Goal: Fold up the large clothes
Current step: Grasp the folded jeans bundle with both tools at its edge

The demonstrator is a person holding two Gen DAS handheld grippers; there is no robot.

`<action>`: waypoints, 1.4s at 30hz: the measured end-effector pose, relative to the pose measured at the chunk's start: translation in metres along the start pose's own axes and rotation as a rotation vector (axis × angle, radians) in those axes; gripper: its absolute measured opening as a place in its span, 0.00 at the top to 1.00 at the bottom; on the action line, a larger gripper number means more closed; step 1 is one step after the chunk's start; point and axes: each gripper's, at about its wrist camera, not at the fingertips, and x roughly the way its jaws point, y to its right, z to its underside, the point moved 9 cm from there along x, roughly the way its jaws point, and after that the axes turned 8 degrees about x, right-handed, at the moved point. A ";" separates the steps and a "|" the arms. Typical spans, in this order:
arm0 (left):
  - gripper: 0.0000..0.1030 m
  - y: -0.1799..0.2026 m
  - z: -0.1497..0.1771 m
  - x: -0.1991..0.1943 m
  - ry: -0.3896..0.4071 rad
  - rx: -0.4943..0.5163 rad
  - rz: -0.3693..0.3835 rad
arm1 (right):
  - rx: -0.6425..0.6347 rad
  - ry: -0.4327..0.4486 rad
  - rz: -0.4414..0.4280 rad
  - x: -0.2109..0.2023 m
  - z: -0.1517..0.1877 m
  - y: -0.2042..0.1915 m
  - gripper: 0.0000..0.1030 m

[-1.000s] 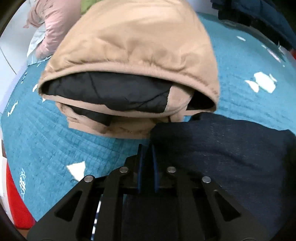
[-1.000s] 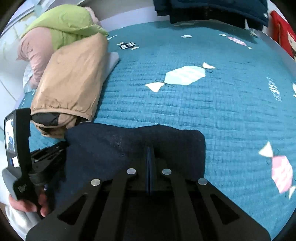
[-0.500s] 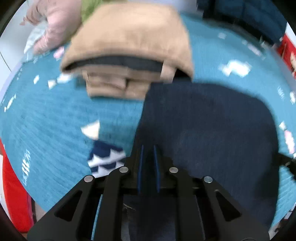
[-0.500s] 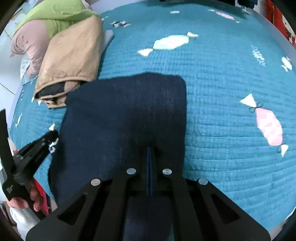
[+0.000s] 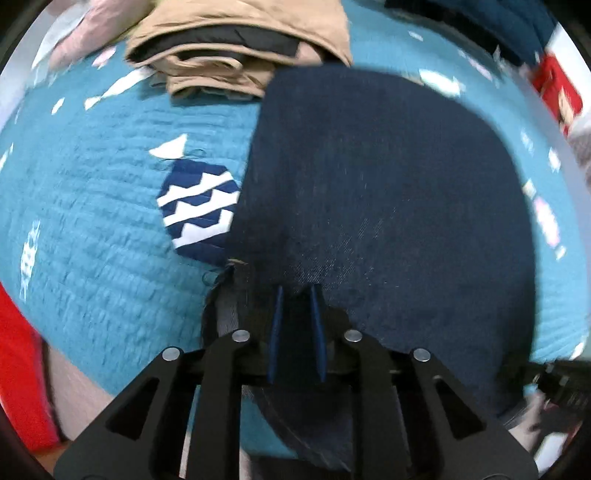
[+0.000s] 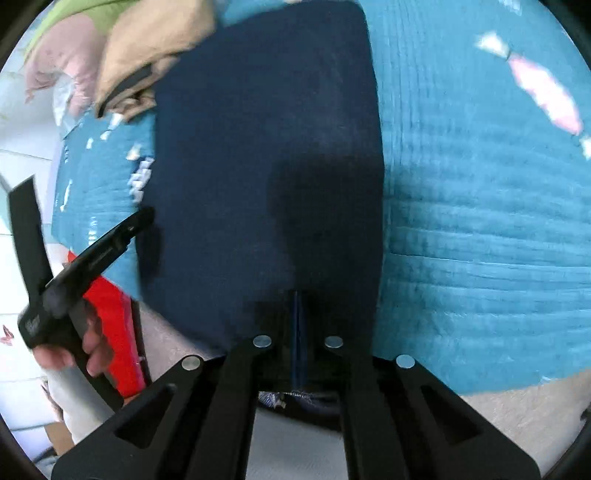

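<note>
A dark navy denim garment (image 5: 384, 192) lies spread over the teal quilted bed cover (image 5: 92, 221); it also fills the middle of the right wrist view (image 6: 266, 147). My left gripper (image 5: 295, 291) is shut on the garment's near left edge. My right gripper (image 6: 298, 295) is shut on the near right edge. The left gripper and the hand holding it show at the left of the right wrist view (image 6: 122, 236).
A folded tan jacket (image 5: 240, 40) lies at the far end touching the garment, with pink and green clothes (image 6: 62, 62) beyond it. A red object (image 5: 22, 369) sits beside the bed's near edge. More dark clothes (image 5: 498, 22) lie at the far right.
Both grippers have pulled back toward the near edge of the bed with the navy garment, drawing it out long and flat. The tan jacket is now farther away.
</note>
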 end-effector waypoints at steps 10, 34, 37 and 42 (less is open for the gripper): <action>0.85 0.039 0.031 -0.012 -0.082 0.115 0.026 | -0.081 -0.051 0.019 -0.015 0.026 -0.011 0.95; 0.23 0.006 -0.051 -0.042 0.077 0.057 0.053 | -0.058 0.311 -0.050 -0.095 -0.064 0.008 0.11; 0.21 -0.006 -0.060 -0.035 0.081 0.050 0.065 | -0.073 0.287 -0.066 -0.080 -0.068 0.001 0.10; 0.18 -0.018 -0.067 -0.020 0.060 0.029 0.078 | -0.094 0.248 -0.032 -0.057 -0.077 -0.005 0.09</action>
